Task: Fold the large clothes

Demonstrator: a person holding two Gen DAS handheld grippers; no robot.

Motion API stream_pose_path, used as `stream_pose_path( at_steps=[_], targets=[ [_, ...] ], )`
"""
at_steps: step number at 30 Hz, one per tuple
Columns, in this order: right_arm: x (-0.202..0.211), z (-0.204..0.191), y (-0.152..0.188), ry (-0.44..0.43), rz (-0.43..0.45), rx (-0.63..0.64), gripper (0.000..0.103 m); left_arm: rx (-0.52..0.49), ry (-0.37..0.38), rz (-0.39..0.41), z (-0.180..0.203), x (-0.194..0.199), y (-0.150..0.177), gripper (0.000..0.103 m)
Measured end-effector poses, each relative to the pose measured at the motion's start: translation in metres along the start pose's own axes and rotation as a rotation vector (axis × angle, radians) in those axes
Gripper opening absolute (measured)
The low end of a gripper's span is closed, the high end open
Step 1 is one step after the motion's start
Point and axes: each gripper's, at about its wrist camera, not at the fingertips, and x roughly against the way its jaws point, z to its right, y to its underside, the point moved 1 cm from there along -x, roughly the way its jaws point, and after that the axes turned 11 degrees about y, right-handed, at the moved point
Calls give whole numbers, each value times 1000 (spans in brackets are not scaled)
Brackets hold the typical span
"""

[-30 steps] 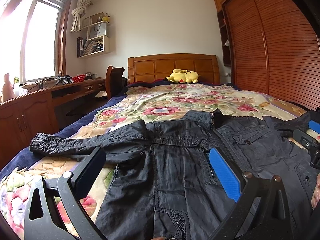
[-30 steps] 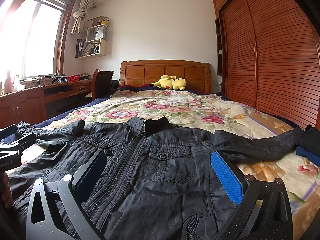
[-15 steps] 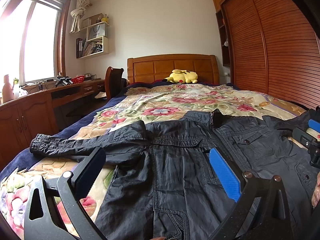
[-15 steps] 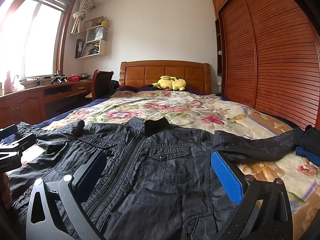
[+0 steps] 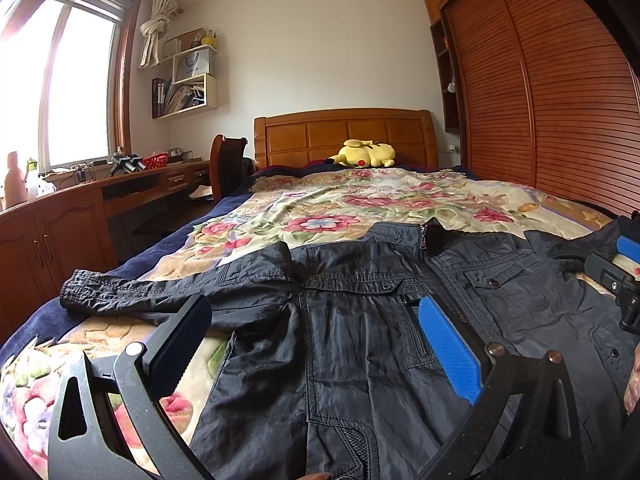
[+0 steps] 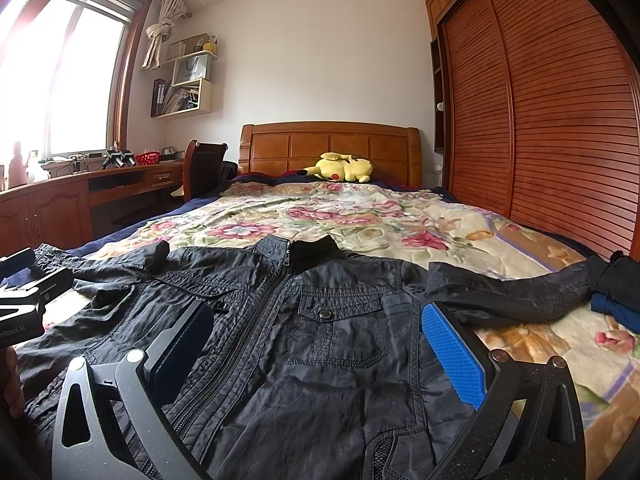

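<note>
A black zip jacket point(image 5: 360, 320) point(image 6: 320, 340) lies face up and spread flat on the bed, collar toward the headboard. Its left sleeve point(image 5: 132, 292) stretches out to the left bed edge, and the other sleeve point(image 6: 512, 292) reaches right. My left gripper point(image 5: 312, 344) hovers open over the jacket's left front panel, nothing between its fingers. My right gripper point(image 6: 316, 344) hovers open above the right chest pocket point(image 6: 340, 308), also holding nothing. Each gripper shows at the edge of the other's view.
The floral bedspread point(image 5: 340, 208) covers the bed, with a yellow plush toy point(image 5: 362, 154) by the wooden headboard. A dark folded garment pile point(image 6: 616, 288) sits at the right bed edge. A wooden desk point(image 5: 80, 208) and chair stand left; slatted wardrobe doors point(image 6: 560, 120) stand right.
</note>
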Motion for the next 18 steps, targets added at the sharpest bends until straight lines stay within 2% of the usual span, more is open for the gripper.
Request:
stream_pose_path(
  at_steps=[18],
  targets=[
    [0,0,1,1,1,1,103,-1,0,1,1,0,0,103]
  ],
)
